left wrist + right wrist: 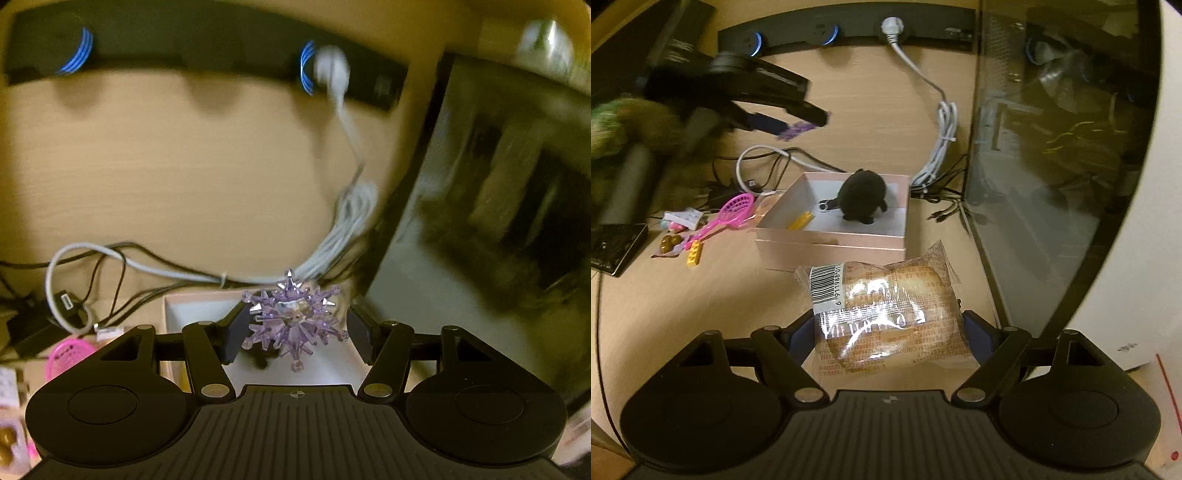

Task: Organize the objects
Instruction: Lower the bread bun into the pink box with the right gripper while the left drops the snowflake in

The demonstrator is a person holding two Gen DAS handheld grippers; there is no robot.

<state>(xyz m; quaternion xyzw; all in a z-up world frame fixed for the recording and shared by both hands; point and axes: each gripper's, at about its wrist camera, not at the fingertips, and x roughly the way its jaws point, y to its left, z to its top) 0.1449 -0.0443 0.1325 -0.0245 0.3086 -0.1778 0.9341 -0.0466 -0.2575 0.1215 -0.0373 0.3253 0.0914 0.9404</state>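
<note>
Nearest the right wrist camera, low in the frame, the right gripper clamps a wrapped bread bun by its two sides, its clear wrapper with a barcode label bulging up between the pads. The bun is lifted above the wooden desk, just short of the pink box at frame centre.

In the left wrist view, the left gripper holds a purple crystal spiky ornament; the left pad touches its spikes, while the right pad seems to stand a little clear, so the grip looks light. From the right wrist view this gripper is blurred in the upper left, with the ornament showing as a purple smear at its tips, higher than the box and to its left.

To do the drop well, I judge that each item should be brought squarely over the box opening before the tongs spread, the ornament lowered close to the floor because its spikes look brittle, and the bun laid in the free part.

The box already contains a black plush toy toward its back right and a yellow brick at its front left; the front right looks free.

Left of the box lie a pink toy racket, another yellow brick and small sweets, not yet packed.
</note>
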